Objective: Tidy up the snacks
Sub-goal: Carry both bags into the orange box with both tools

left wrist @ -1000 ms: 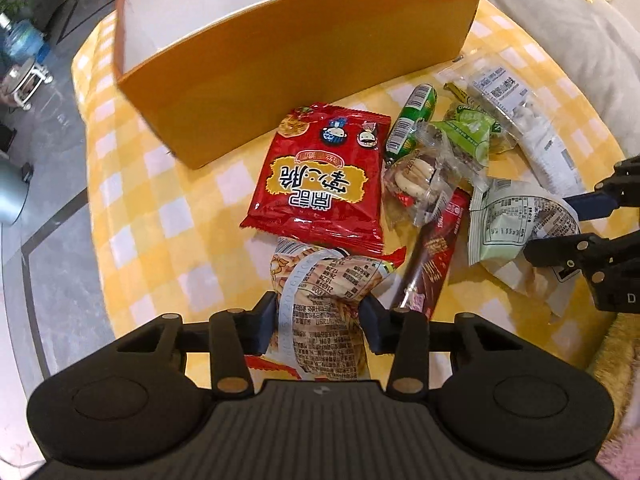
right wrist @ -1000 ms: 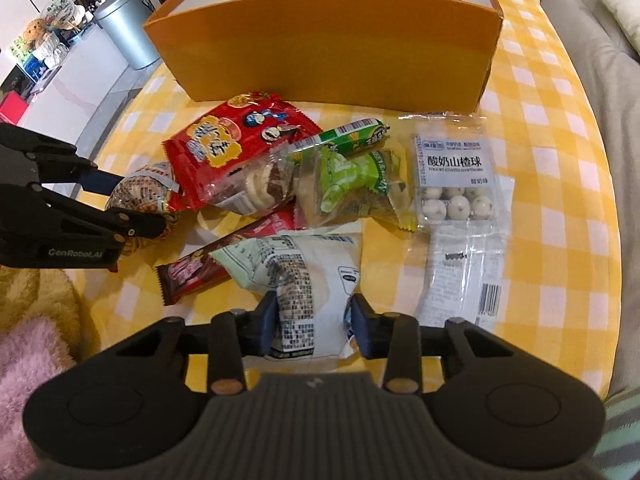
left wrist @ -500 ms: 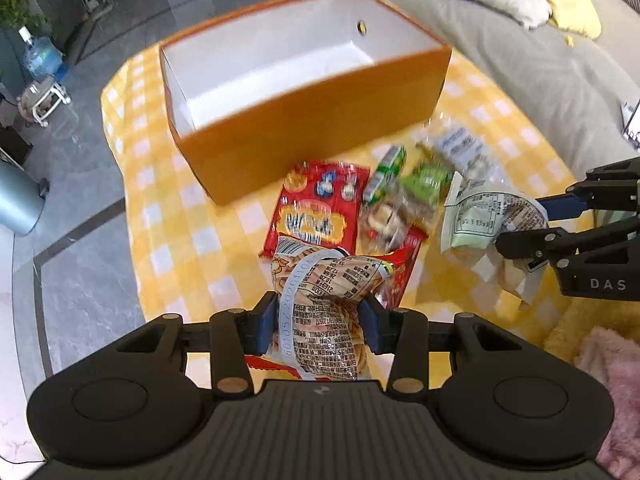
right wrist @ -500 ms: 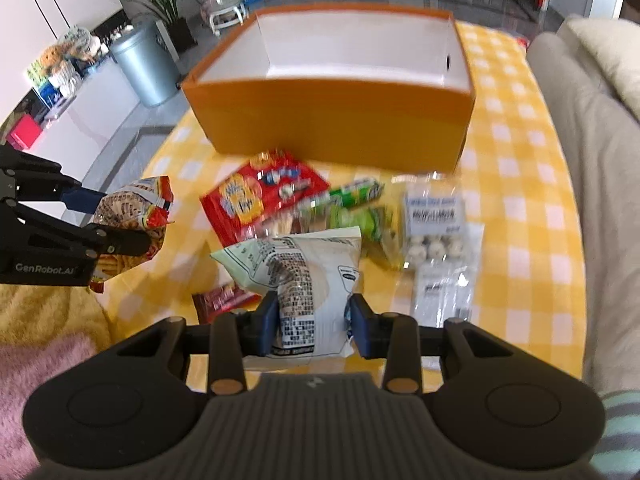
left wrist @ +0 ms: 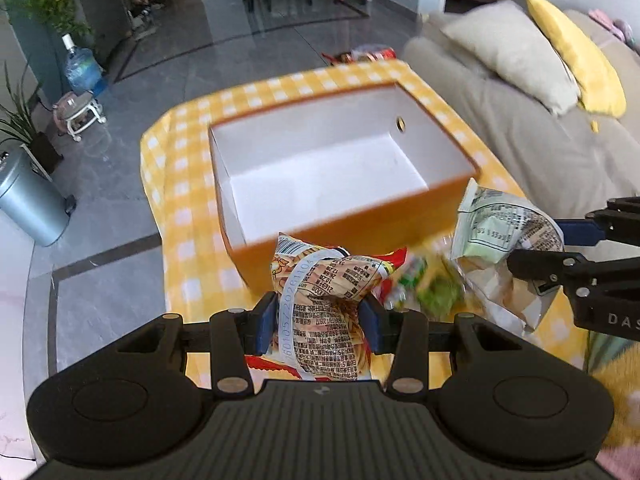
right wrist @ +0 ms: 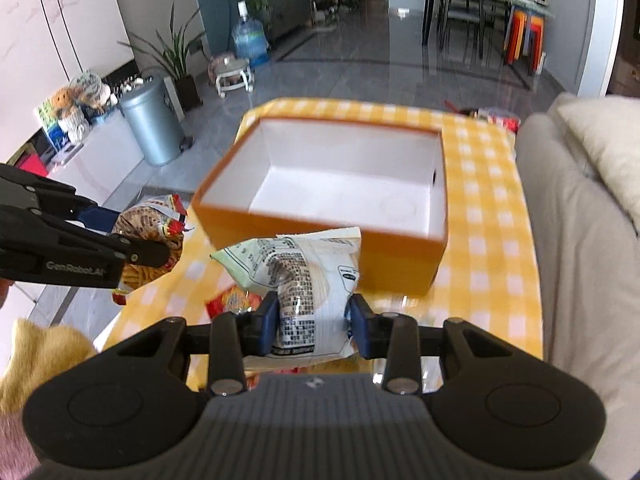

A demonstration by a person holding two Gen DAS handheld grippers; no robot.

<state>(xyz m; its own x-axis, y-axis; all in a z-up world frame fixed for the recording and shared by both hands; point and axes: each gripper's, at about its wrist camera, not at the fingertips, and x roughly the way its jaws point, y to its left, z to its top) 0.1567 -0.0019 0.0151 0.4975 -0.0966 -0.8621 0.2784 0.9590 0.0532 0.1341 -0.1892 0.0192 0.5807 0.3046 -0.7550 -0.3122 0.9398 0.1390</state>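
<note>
In the left wrist view, a grey bin stands on the floor at nine o'clock, well apart from the table with its yellow checked cloth. On that cloth, toward twelve o'clock from the camera, sits the orange box, open-topped, its white inside bare. Low in the middle, the left gripper is clamped on an orange noodle-print snack bag, which is lifted off the cloth and hangs in front of the box's near wall. Just to the right of it, at about four o'clock from the box, a blurred heap of loose snacks lies on the cloth, a red pack among them. At three o'clock the right gripper reaches in from the edge, pinching a pale green snack bag held in the air just beside the box's near right corner. A beige sofa with cushions fills the area from one to three o'clock. In the right wrist view, the left gripper and its orange bag show at nine o'clock, and the right gripper grips the pale green bag low in the middle, before the box.
</note>
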